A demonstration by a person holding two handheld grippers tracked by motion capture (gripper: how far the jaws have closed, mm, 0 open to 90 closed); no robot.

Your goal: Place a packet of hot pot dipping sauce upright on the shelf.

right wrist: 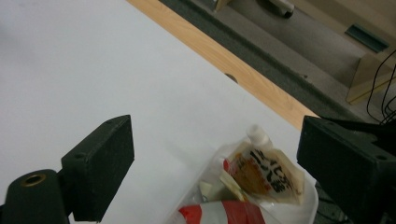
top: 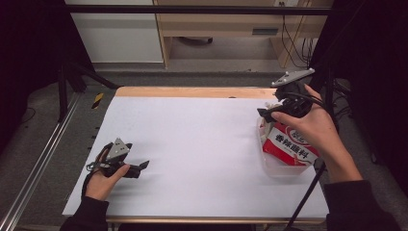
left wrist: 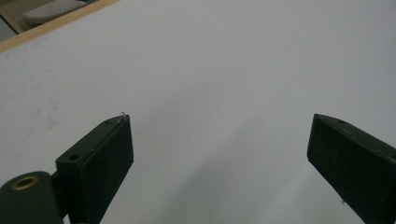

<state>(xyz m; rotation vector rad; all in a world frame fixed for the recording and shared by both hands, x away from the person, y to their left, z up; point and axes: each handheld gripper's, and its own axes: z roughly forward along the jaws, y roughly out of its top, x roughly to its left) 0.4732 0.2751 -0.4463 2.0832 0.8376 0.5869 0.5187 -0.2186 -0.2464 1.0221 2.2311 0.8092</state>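
Observation:
A clear plastic tub (top: 281, 169) stands at the right side of the white table sheet (top: 202, 144). In it leans a red and white packet (top: 291, 144) printed with characters. The right gripper view looks down on that packet (right wrist: 219, 212) and on a small spouted pouch (right wrist: 264, 172) beside it in the tub. My right gripper (top: 265, 114) hovers just above the tub's far end, its jaws wide apart (right wrist: 215, 120) with nothing between them. My left gripper (top: 143, 166) rests low at the near left of the sheet, open (left wrist: 219, 119) over bare white surface.
A wooden table edge (top: 192, 91) runs along the far side of the sheet. Beyond it lie grey floor, a wooden cabinet (top: 216, 24) and cables. A metal rail (top: 38, 159) runs down the left. The right gripper's cable (top: 308, 197) trails to the near edge.

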